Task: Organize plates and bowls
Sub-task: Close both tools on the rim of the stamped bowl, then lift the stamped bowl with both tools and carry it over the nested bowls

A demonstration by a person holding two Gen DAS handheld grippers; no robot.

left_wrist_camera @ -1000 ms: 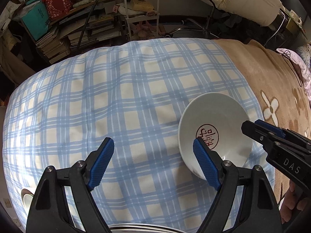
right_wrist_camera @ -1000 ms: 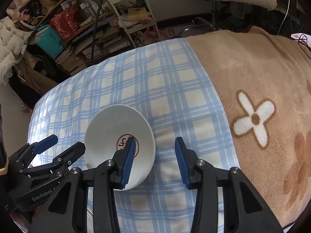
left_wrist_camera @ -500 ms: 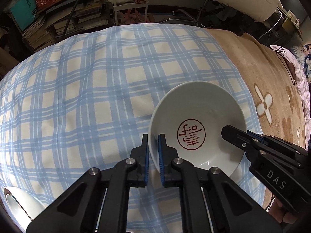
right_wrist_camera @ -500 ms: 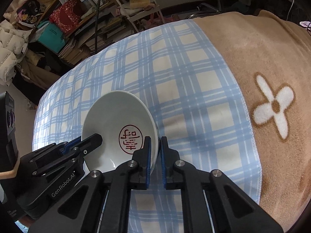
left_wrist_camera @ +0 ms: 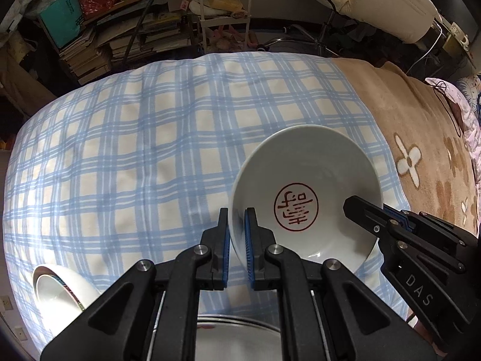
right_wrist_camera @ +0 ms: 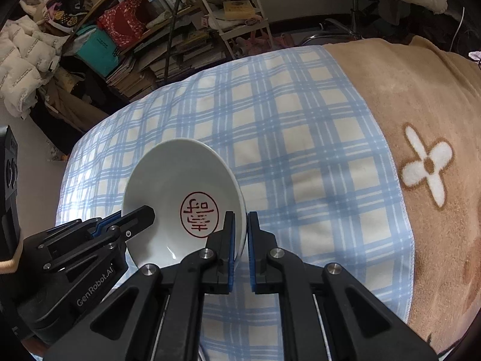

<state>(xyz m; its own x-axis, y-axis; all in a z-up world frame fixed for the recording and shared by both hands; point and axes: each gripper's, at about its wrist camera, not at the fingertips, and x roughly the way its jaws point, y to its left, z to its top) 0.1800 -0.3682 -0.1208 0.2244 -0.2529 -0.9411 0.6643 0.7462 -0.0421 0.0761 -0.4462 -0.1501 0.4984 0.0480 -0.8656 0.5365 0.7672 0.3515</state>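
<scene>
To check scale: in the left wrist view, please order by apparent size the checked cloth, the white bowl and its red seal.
1. checked cloth
2. white bowl, near the camera, so apparent size only
3. red seal

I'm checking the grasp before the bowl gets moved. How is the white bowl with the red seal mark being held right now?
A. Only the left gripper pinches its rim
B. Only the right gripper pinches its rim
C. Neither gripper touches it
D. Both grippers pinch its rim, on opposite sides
D: the left gripper has its jaws shut on one side of the white bowl rim, and the right gripper clamps the opposite side.
</scene>
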